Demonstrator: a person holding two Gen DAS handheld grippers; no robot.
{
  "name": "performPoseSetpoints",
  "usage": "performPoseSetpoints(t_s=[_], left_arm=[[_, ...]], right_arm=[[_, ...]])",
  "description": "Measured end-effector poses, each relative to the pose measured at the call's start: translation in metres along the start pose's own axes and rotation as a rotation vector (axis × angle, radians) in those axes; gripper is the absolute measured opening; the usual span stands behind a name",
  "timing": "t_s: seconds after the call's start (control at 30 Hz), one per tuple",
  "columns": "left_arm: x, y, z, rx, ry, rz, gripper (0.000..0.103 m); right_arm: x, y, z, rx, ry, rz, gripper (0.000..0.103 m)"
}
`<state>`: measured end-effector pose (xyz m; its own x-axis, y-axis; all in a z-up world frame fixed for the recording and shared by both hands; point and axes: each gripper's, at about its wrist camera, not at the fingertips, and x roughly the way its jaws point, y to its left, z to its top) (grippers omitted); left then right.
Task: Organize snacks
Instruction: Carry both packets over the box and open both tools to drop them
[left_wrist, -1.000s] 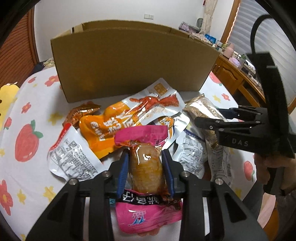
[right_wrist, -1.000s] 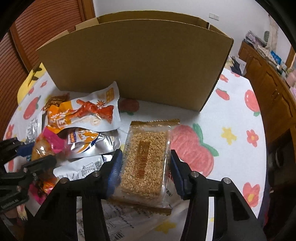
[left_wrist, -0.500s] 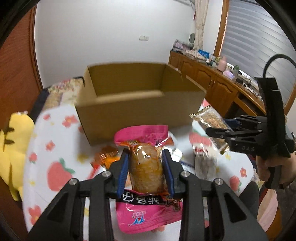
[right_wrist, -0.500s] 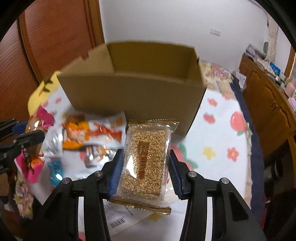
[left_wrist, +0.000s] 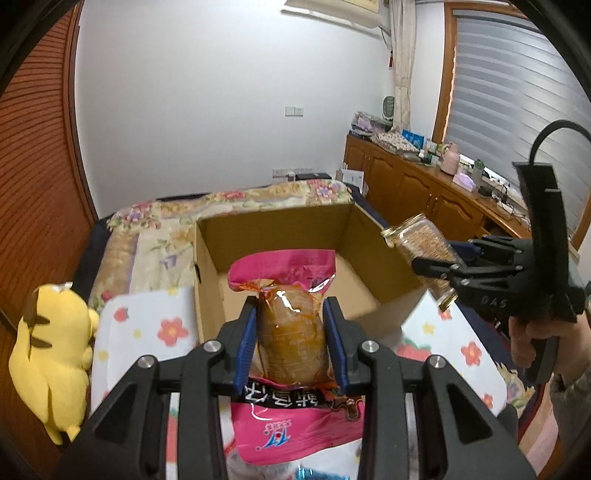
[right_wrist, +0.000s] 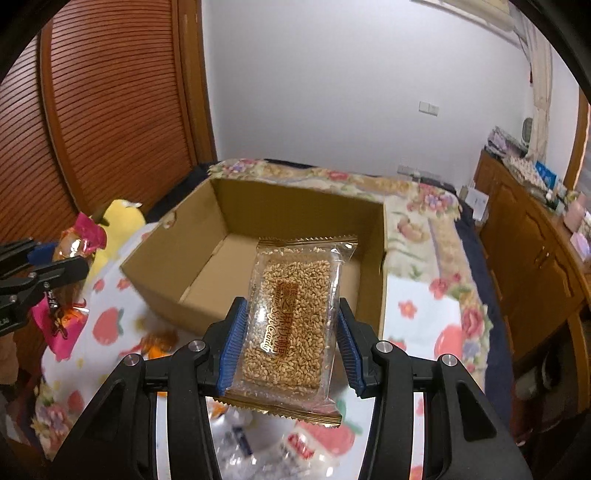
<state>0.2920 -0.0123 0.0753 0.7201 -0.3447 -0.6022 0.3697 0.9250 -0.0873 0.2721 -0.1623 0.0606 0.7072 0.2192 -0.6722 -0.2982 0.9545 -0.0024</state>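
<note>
My left gripper is shut on a pink snack packet with a brown lump inside, held up in front of the open cardboard box. The right gripper is shut on a clear sesame candy pack, also raised before the same box, whose floor looks bare. In the left wrist view the right gripper and its sesame pack hover by the box's right wall. In the right wrist view the left gripper with the pink packet is at the far left.
A yellow plush toy lies left of the box. Loose snack packets lie on the strawberry-print tablecloth below the grippers. A floral bedspread is behind the box, wooden cabinets to the right. A hand holds the right gripper.
Both grippers have risen with their packs, so the box's inside now shows instead of its front wall. The pile of packets has dropped below the fingers.
</note>
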Motion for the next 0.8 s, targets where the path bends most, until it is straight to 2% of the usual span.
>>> performPoseSetpoints(t_s=[0.13,0.27,0.43,0.6,0.8], left_arm=[[0.019,0.008,0.009,-0.005,-0.031,0.015,0.033],[0.046,0.017,0.001,-0.023,-0.050,0.058,0.033],[0.079,0.028,-0.005,-0.069,-0.033,0.059,0.033],[0.095,0.035,-0.005,-0.105,-0.041,0.061,0.033],[0.115,0.040,-0.007,-0.113,0.024,0.083,0.035]], right_arm=[[0.018,0.003,0.015,0.001,-0.004,-0.016,0.047],[0.037,0.007,0.019,0.003,-0.006,-0.032,0.047],[0.058,0.009,0.019,0.015,-0.001,-0.049,0.047],[0.071,0.008,0.020,0.015,0.003,-0.083,0.047],[0.082,0.006,0.016,0.034,0.026,-0.091,0.047]])
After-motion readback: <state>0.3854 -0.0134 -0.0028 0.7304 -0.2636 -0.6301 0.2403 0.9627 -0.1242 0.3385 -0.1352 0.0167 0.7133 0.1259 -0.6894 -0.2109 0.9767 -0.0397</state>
